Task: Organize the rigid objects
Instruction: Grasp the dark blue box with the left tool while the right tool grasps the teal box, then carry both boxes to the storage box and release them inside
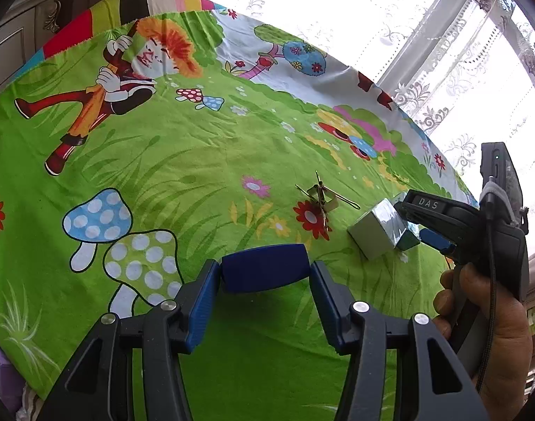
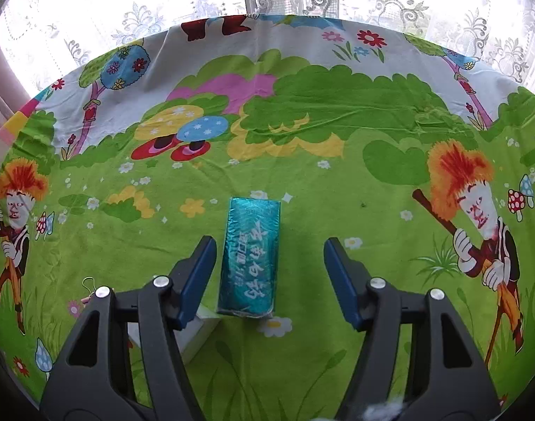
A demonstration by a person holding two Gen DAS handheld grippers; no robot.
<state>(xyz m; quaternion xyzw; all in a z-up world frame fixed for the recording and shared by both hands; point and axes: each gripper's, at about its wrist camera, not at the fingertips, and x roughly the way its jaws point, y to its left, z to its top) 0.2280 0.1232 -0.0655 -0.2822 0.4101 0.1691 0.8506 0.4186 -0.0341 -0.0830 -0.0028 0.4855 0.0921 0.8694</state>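
The left gripper (image 1: 265, 282) is clamped on a dark blue rigid block (image 1: 265, 272), held above the cartoon-printed cloth (image 1: 197, 161) covering the bench. The right gripper (image 2: 269, 273) stands apart, straddling a teal foil-wrapped rectangular box (image 2: 249, 256) lying flat, just beside a white box (image 2: 197, 336). The teal box looks light and stiff, its wrapper probably slippery; gripping across its long sides seems safest.
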